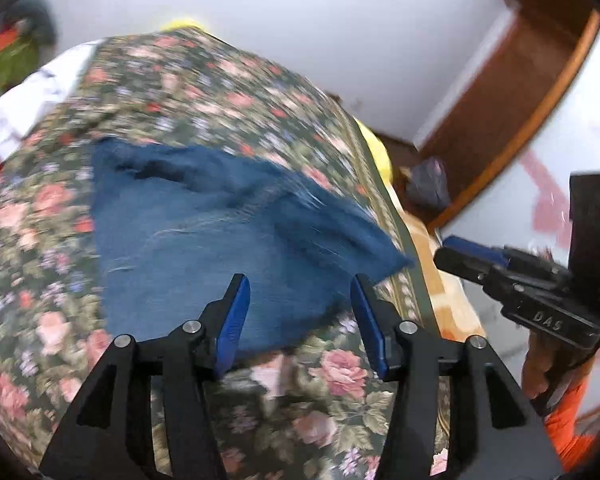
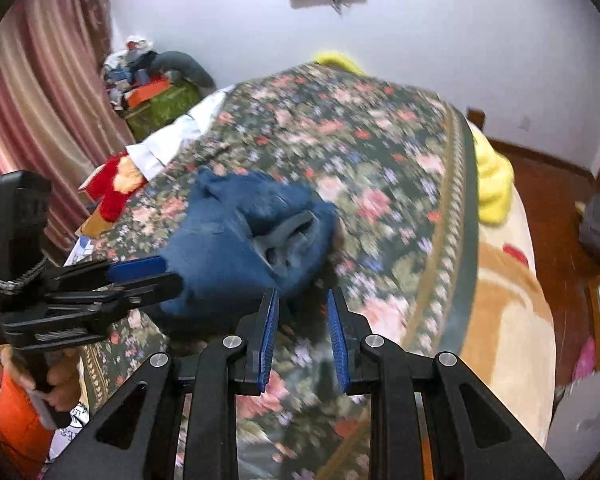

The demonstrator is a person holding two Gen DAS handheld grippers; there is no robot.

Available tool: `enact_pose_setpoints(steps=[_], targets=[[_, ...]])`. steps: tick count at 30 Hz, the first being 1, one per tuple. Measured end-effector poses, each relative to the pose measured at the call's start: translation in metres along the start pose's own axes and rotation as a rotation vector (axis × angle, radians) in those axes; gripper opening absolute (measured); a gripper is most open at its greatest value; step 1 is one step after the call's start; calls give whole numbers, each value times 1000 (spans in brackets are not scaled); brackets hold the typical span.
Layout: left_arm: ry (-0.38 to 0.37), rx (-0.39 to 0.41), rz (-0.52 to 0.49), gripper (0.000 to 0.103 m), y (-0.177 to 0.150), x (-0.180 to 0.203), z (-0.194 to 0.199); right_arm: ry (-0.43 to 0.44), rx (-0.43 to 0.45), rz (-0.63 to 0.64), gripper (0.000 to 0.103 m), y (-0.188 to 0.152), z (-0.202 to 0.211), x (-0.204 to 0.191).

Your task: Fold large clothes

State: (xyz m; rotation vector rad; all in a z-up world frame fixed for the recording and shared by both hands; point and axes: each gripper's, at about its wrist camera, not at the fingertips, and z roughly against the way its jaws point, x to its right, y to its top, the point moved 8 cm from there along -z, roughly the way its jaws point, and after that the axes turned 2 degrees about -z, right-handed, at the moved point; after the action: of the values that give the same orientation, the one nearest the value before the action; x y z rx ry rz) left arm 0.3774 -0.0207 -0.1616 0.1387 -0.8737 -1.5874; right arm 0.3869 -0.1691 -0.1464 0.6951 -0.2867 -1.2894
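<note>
A blue denim garment [image 1: 204, 236] lies bunched on the floral bedspread [image 1: 204, 92]; it also shows in the right wrist view [image 2: 240, 240]. My left gripper [image 1: 298, 292] is open and empty just above the garment's near edge. In the right wrist view the left gripper [image 2: 168, 272] comes in from the left at the garment's side. My right gripper [image 2: 302, 304] is open and empty, just in front of the garment's near right edge. In the left wrist view the right gripper [image 1: 452, 250] hovers right of the garment's corner, past the bed edge.
A yellow blanket [image 2: 494, 184] and a beige one [image 2: 500, 320] hang off the bed's right side. White cloth [image 2: 172, 140], a red plush toy [image 2: 114, 188] and a cluttered green box [image 2: 160, 104] lie at the left. Wooden floor [image 2: 556, 216] and white wall lie beyond.
</note>
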Motion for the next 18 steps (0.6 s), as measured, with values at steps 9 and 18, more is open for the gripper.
enact_pose_setpoints(steps=[9, 18], targets=[[311, -18, 7, 56, -7, -93, 1, -17, -49, 139, 21, 4, -52, -46], [364, -93, 31, 72, -56, -114, -37, -152, -197, 221, 21, -52, -101, -11]])
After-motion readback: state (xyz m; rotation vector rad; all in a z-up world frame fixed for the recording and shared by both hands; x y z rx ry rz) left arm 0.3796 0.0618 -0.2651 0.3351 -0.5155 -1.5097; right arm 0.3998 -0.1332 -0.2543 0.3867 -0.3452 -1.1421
